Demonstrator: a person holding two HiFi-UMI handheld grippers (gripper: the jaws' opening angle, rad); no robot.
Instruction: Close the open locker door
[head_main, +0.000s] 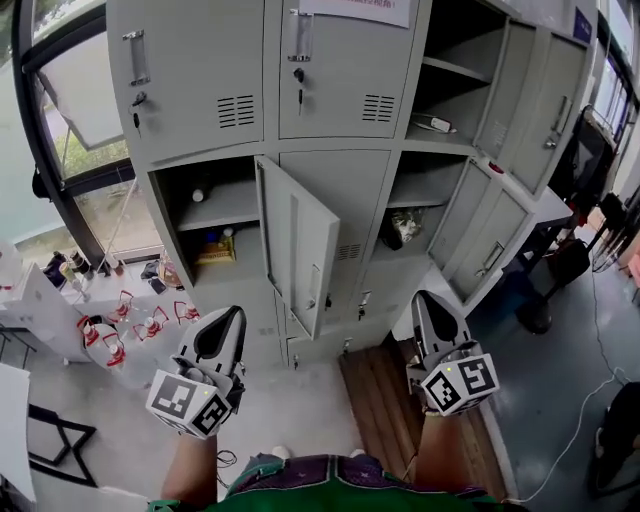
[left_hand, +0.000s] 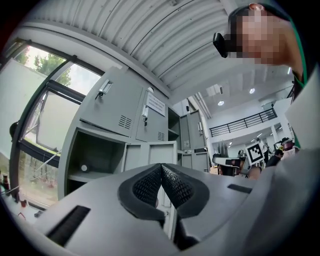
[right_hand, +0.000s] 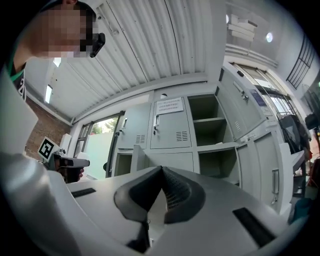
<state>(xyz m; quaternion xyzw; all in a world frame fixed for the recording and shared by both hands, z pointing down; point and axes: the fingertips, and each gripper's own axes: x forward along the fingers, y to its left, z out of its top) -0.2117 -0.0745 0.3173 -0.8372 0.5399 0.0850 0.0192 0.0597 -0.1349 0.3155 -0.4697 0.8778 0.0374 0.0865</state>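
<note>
**Lower frame, head view:** the left gripper (head_main: 232, 312) and the right gripper (head_main: 424, 298), each on a bare forearm, point up-frame toward the lockers. Both are clenched on nothing — each gripper view shows its ribbed pads meeting along one seam. Neither touches the cabinet.

**Centre frame, beyond them:** the open locker door (head_main: 300, 240) is a tall grey metal panel. It stands out from the locker bank (head_main: 200, 70) toward the camera, with its free edge nearest the viewer and a slim handle low near that edge.

**Left of the door:** the exposed compartment (head_main: 170, 215) holds a shelf and a few small items.

**Right of frame:** further doors (head_main: 490, 245) hang ajar.

**Upper left:** a window (head_main: 80, 90).
</note>
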